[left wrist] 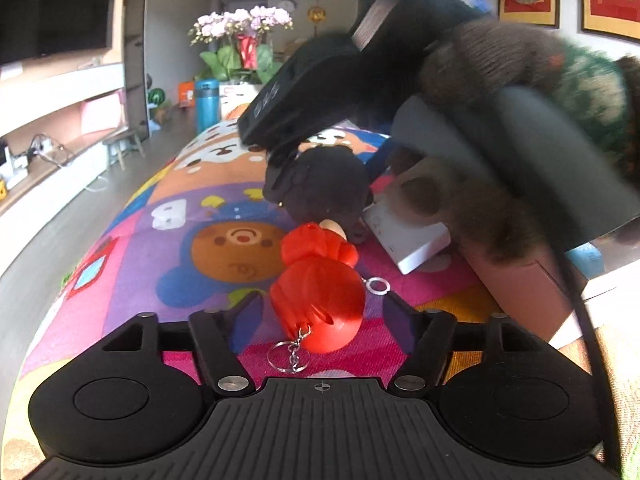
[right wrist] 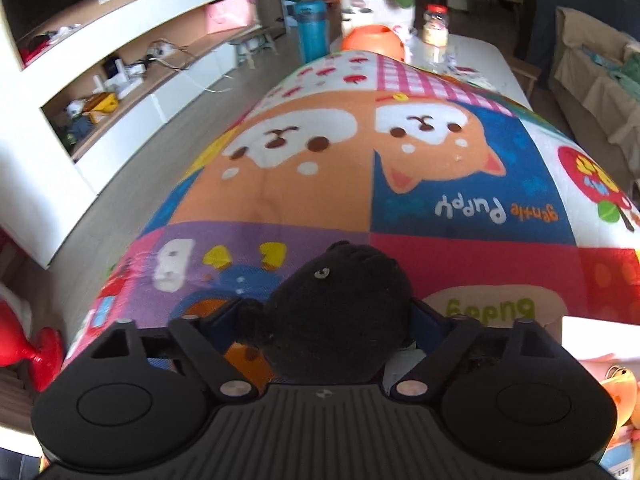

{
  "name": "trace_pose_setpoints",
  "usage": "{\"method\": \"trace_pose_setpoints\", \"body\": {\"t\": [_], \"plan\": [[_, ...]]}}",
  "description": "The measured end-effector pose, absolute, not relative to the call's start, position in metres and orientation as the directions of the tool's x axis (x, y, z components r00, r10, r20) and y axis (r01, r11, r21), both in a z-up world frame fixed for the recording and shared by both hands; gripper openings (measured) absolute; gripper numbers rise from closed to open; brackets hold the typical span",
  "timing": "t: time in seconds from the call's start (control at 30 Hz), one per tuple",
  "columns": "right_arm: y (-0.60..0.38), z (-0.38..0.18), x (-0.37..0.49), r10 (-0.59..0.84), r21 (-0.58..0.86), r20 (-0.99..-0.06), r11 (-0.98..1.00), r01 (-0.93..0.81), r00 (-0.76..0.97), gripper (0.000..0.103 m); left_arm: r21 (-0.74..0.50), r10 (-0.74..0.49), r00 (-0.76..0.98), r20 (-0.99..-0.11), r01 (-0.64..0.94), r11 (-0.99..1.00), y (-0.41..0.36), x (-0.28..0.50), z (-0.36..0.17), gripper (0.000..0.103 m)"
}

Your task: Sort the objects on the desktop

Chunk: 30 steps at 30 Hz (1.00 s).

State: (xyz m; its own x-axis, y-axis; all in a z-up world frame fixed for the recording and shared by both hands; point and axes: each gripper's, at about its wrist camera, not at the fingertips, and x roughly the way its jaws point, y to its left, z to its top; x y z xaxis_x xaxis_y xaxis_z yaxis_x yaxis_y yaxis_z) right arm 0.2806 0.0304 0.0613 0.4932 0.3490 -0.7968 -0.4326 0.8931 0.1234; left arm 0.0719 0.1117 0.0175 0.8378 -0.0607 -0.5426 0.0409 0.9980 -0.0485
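Ok so the table has this cartoon puppy mat point(right wrist: 280, 200) over it and both grippers are down on it. The left gripper point(left wrist: 322, 308) has its fingers spread, with a red figure keychain point(left wrist: 320, 280) lying on the mat right between them. There's a visible sliver of mat on either side of the figure, so the pads aren't squeezing it. Its metal keyring point(left wrist: 288, 354) on a short chain trails toward the camera, and a small white ring point(left wrist: 378, 285) sits just beside the figure's other side. The right gripper point(right wrist: 328, 316) is on a black plush toy point(right wrist: 336, 292). From its own camera the plush fills the whole gap and looks pressed against both pads, so I'd call that a grip, with the toy sitting on the mat near the purple and red squares. From the left camera you can see that gripper tilted down over the plush, with a fuzzy brown knit sleeve point(left wrist: 500, 68) behind it. As for containers, a pinkish cardboard box point(left wrist: 520, 284) stands at the right edge of the mat, with a flat white box point(left wrist: 412, 240) leaning just beside it. The right camera catches a corner of the pinkish box with something orange-yellow point(right wrist: 618, 388) with a metal ring inside, can't make out more. At the far end of the table there's a blue tumbler point(right wrist: 312, 28), lid on, a clear jar point(right wrist: 435, 26) with a red lid and something pale inside, and a white pot point(right wrist: 380, 10) holding a leafy plant.
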Motion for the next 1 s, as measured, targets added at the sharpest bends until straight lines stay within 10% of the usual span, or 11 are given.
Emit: {"method": "trace_pose_setpoints", "body": {"t": [0.3,0.63,1.0], "plan": [[-0.086,0.15,0.157,0.547,0.186,-0.587,0.809,-0.558,0.598,0.07,-0.025,-0.044,0.839,-0.542,0.037,0.999,0.107,0.071,0.015,0.086],[-0.207,0.117,0.055,0.519,0.261,-0.577,0.849,-0.46,0.631,0.056,0.062,0.033,0.846,-0.533,0.0,0.998,0.097,0.067,0.016,0.086],[-0.17,0.071,0.008,0.496,-0.013,-0.497,0.816,-0.578,0.712,0.097,0.005,0.042,0.832,-0.554,-0.047,0.999,0.107,0.019,0.035,0.095]]}}
